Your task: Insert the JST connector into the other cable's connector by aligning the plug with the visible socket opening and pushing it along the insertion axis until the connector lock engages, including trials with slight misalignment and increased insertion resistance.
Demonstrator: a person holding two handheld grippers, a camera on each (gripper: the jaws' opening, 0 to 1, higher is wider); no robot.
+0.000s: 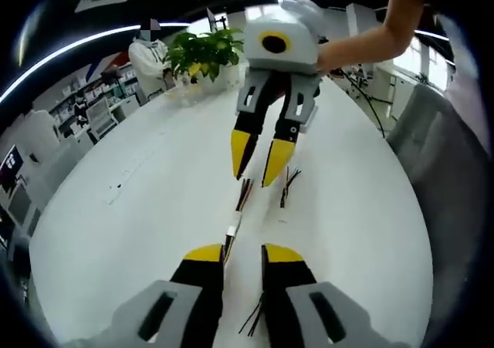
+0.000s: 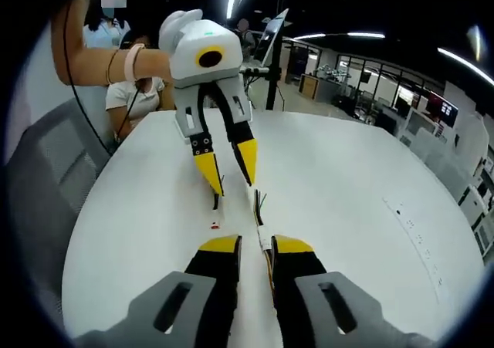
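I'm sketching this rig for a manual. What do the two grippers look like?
Both match: the left gripper and right gripper have grey bodies, black jaws and yellow tips. Seen head-on, each carries a white housing. The arm holding the left gripper wears a pink wristband.

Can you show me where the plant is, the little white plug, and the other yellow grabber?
Plant [image 1: 204,51], left gripper view, on its green leaves.
White plug [image 1: 231,231], left gripper view, on the connector body on the table.
Right gripper [image 1: 258,159], left gripper view, midway between its yellow tips.

Both tongs [image 1: 242,254] [image 2: 255,244] slightly parted, facing.
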